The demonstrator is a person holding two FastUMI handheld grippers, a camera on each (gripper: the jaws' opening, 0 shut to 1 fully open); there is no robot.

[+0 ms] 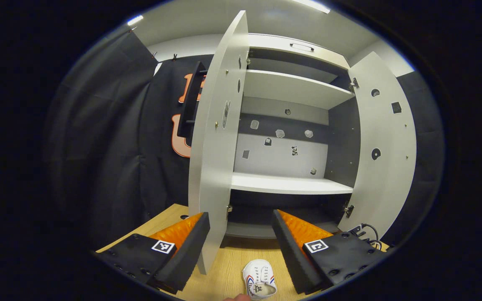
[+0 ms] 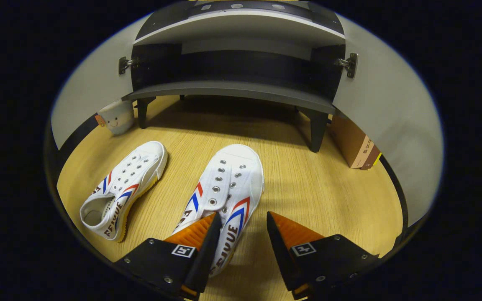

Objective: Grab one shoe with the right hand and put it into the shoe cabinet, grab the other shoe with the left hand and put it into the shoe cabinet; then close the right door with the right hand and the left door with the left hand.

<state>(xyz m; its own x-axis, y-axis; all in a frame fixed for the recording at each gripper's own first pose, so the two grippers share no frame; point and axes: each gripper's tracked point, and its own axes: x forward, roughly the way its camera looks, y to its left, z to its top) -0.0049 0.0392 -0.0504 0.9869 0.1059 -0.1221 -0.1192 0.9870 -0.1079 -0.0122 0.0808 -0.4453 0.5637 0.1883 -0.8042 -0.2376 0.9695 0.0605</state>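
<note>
a: left gripper view: shoe cabinet (image 1: 291,184) is the big thing, both doors swung wide, left door (image 1: 218,138) edge-on right in front, right door (image 1: 385,142) off to the side. shelves look bare. doors open so shoes can go in, makes sense.

b: floor?

a: wood floor (image 2: 308,184). right gripper view looks down at it, cabinet's bottom shelf (image 2: 232,90) up on short legs just ahead. likely target shelf, though that's a guess.

b: shoes?

a: two white shoes, both on the floor in front of the cabinet, none inside yet. right shoe (image 2: 224,196) lies toe toward the cabinet, heel end at the right gripper (image 2: 243,221). left shoe (image 2: 121,188) sits beside it, apart, angled, opening facing the camera.

b: right gripper state?

a: fingers spread apart. one finger overlaps the shoe's side, the other stands off over bare floor. not clamped. looks lined up to straddle the heel for a grab, so step one, barely begun.

b: left gripper?

a: left gripper (image 1: 241,225) held up, also spread wide, nothing between the fingers, pointing into the cabinet. a shoe toe shows low between them on the floor. waiting its turn, i'd say.

b: small stuff?

a: brown box (image 2: 356,148) by the right door, little white plush toy (image 2: 117,117) by the left leg. both clear of the path.
</note>
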